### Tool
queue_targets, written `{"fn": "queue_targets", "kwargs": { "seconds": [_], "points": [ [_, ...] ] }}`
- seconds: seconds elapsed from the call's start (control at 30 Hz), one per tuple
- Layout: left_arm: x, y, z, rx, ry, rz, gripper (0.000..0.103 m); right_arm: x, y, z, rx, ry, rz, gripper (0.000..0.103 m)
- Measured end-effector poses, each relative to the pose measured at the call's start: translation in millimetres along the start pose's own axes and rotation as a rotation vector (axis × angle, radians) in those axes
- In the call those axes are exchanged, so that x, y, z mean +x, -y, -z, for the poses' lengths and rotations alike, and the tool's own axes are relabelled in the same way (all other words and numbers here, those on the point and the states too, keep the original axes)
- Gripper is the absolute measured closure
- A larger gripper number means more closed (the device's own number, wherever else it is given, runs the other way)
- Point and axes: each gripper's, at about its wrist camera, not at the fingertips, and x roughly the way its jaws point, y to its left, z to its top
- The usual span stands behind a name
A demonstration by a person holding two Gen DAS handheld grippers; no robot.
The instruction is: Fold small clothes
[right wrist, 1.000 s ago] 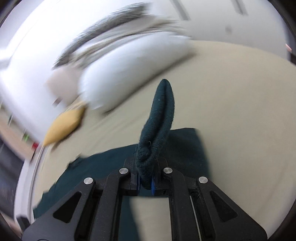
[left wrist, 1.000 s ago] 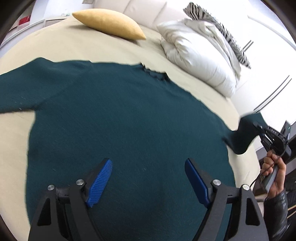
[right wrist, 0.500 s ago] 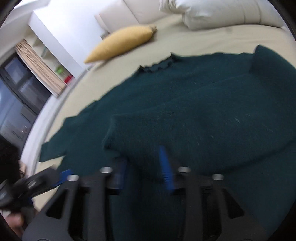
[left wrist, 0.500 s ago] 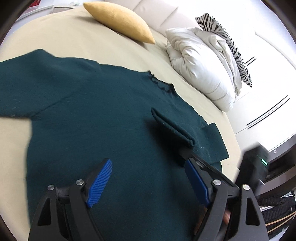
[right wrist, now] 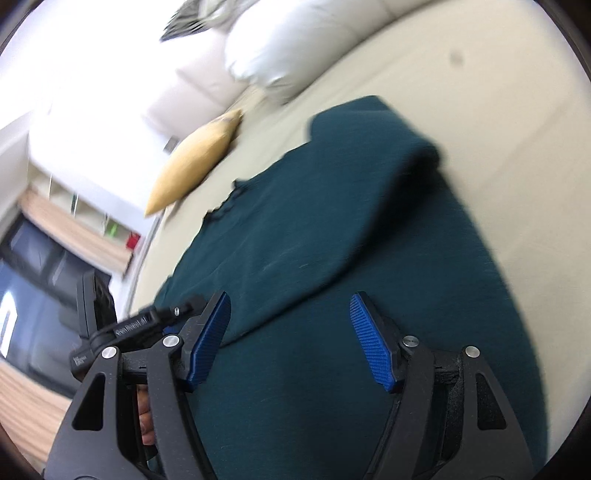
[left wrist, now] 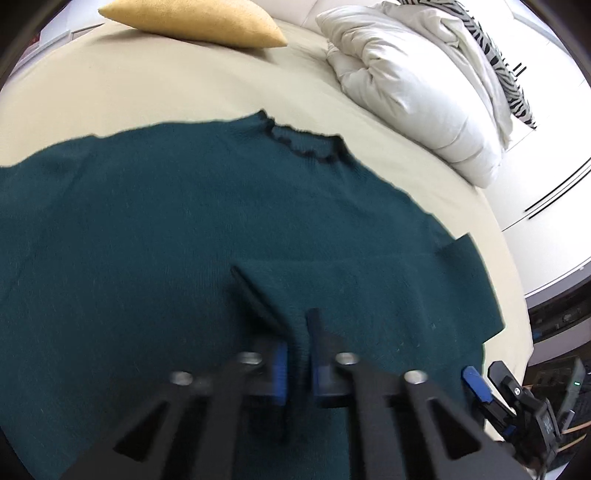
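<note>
A dark green sweater [left wrist: 166,240] lies flat on the beige bed, frilled neckline away from me. Its right sleeve [left wrist: 332,291] is folded across the chest. My left gripper [left wrist: 297,369] is shut on the cuff end of that sleeve, knit bunched between the blue pads. In the right wrist view the right gripper [right wrist: 291,341] hovers over the sweater [right wrist: 351,387] with its jaws opening. Nothing sits between its pads; the folded sleeve [right wrist: 295,251] lies just beyond them. The left gripper [right wrist: 166,321] shows at the left there, the right gripper [left wrist: 480,387] at the lower right of the left wrist view.
A yellow pillow [left wrist: 192,22] and a white duvet [left wrist: 413,92] with a zebra cushion [left wrist: 498,55] lie at the head of the bed [left wrist: 147,92]. The mattress edge curves down the right side, with dark furniture beyond it.
The right gripper carried the sleeve over the sweater's chest, let it go and opened. The left gripper moved in and shut on the sleeve's cuff.
</note>
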Motion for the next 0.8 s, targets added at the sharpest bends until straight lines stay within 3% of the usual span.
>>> {"fn": "queue_targets", "kwargs": {
  "seconds": [0.2,0.4,0.47,0.57,0.7,0.8],
  "points": [
    [-50,-10,-34,0.022,0.194,0.016,0.095,-14,29,-15,0.086,0.034,-0.007,0.037],
    [-13,-36,-31,0.039,0.105,-0.064,0.094,-15,37,-35,0.11,0.051,0.051,0.037],
    [-3,-52,-26,-0.013,0.081,-0.046,0.092,-6,29,-52,0.096,0.095,0.09,0.037],
    [0,-58,-23,-0.015,0.091,-0.028,0.091,-6,33,-77,0.081,0.13,0.157,0.037],
    [-1,-60,-23,-0.01,0.104,-0.02,0.09,30,35,-108,0.044,0.049,0.209,0.039],
    [-4,-56,-27,0.01,0.127,-0.021,0.093,65,35,-121,-0.027,-0.024,0.279,0.056]
  ]
}}
